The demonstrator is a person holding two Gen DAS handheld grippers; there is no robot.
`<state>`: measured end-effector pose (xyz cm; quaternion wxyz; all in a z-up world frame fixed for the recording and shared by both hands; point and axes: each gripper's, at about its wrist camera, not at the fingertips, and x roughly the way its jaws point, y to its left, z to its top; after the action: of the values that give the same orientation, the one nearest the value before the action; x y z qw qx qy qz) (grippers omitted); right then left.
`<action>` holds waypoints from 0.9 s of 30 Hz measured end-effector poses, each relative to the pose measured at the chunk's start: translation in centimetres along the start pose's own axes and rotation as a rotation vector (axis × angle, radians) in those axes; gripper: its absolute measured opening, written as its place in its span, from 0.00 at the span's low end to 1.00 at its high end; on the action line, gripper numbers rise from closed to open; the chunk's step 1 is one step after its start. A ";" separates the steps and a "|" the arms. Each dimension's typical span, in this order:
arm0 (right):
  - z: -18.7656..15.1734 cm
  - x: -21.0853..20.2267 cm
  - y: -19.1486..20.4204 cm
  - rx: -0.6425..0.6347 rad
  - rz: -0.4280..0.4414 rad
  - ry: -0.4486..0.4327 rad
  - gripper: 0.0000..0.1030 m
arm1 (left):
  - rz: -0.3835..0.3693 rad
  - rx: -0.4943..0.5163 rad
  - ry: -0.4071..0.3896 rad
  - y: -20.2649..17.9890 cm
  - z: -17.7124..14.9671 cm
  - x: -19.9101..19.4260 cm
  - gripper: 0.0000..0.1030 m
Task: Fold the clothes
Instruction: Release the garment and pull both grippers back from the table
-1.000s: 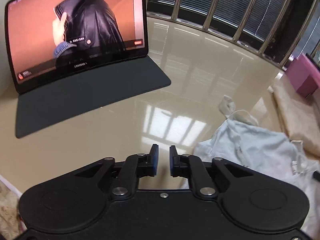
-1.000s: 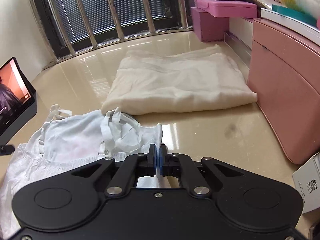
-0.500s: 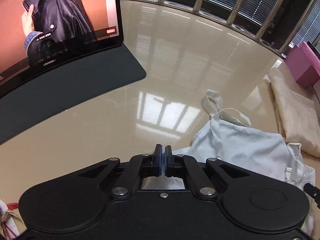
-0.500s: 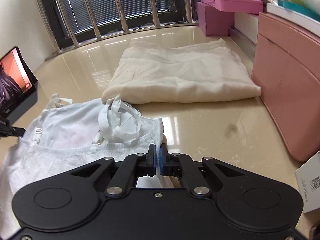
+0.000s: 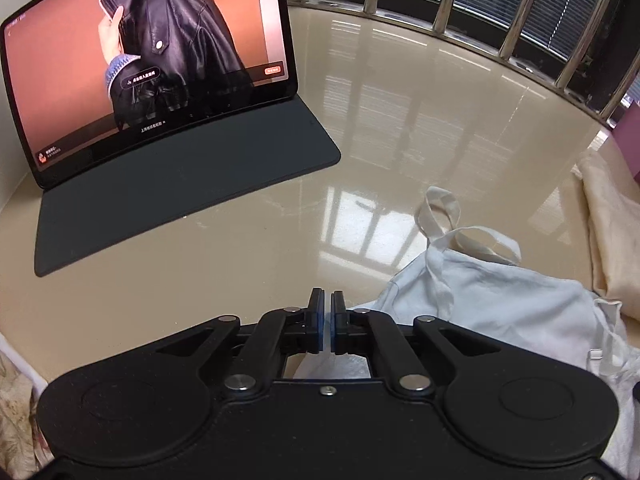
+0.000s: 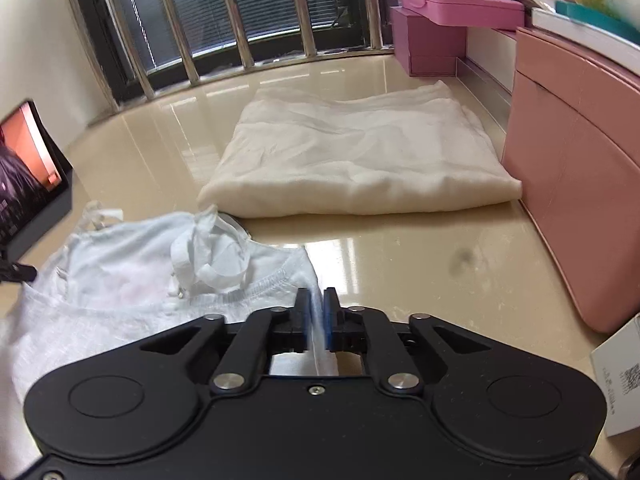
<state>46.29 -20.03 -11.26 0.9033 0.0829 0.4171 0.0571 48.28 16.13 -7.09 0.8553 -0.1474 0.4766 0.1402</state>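
A pale blue-white strappy top (image 5: 500,300) lies crumpled on the glossy beige tabletop (image 5: 380,120). It also shows in the right wrist view (image 6: 120,280). My left gripper (image 5: 326,312) is at the top's left edge, its jaws nearly closed with a thin gap; cloth shows beneath them. My right gripper (image 6: 316,308) is shut on the top's right edge, a strip of fabric pinched between its blue pads. The top's loose straps (image 6: 212,256) lie bunched near its middle.
A tablet (image 5: 152,64) playing video stands on its dark folio at the far left. A folded cream garment (image 6: 356,164) lies beyond the top. Pink cabinet (image 6: 580,160) and pink boxes (image 6: 432,40) stand at right. Window bars (image 6: 240,20) line the far edge.
My left gripper closed from open onto the top's left edge and pulled back toward the tablet. My right gripper stayed shut on the fabric and lifted the edge slightly.
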 end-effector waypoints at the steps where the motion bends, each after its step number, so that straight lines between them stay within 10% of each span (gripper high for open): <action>1: 0.0 -0.9 -0.2 0.023 0.017 -0.021 0.35 | -0.038 -0.023 -0.015 0.5 0.0 -0.5 0.30; 2: 0.0 -1.7 -0.3 0.047 0.034 -0.043 0.58 | -0.068 -0.042 -0.049 1.1 0.0 -1.4 0.44; 8: -2.0 -10.3 2.0 -0.084 0.087 -0.213 0.91 | -0.106 0.055 -0.264 3.5 -3.0 -8.6 0.86; 14: -8.0 -19.2 2.8 -0.181 0.146 -0.297 0.95 | -0.142 0.129 -0.300 7.0 -10.9 -15.1 0.95; 27: -23.1 -26.8 1.7 -0.164 0.134 -0.183 1.00 | -0.098 0.159 -0.244 13.2 -30.0 -21.2 0.99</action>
<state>11.28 -20.63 -5.69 0.9354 0.0413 0.3205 0.1433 9.32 14.57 -5.57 0.9216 -0.0841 0.3710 0.0770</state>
